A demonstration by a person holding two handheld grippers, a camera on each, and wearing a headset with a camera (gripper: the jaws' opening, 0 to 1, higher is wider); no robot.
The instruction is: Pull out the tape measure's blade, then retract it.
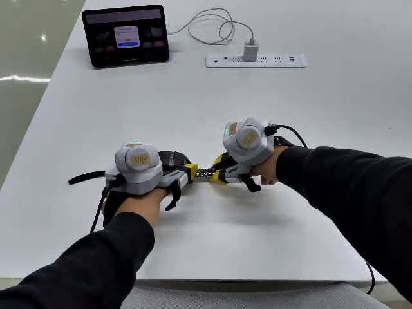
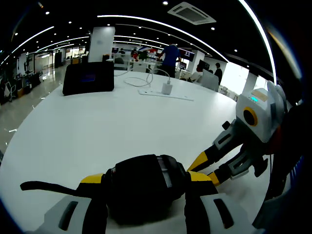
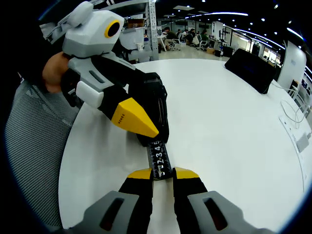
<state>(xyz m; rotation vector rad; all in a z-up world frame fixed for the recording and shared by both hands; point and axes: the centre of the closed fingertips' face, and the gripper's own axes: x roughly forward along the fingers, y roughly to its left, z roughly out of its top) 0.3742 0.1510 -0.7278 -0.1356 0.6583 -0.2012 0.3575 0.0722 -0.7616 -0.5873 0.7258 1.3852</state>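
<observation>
A black tape measure [image 1: 175, 160] sits on the white table, held between the yellow-tipped jaws of my left gripper [image 1: 187, 172]. In the left gripper view its round black case [image 2: 145, 187] sits between the jaws. A short length of blade [image 3: 158, 158] with printed numbers sticks out of the case [image 3: 155, 107]. My right gripper [image 3: 162, 173] is shut on the blade's end. In the head view the right gripper [image 1: 217, 174] faces the left one, with the short blade [image 1: 204, 172] bridging the small gap. A black wrist strap [image 1: 86, 177] trails left from the case.
A black tablet [image 1: 126, 35] stands at the table's far left. A white power strip [image 1: 256, 60] with a plugged charger and coiled cable [image 1: 215, 27] lies at the back. The table's front edge [image 1: 244, 280] is close to the person. People stand in the room behind.
</observation>
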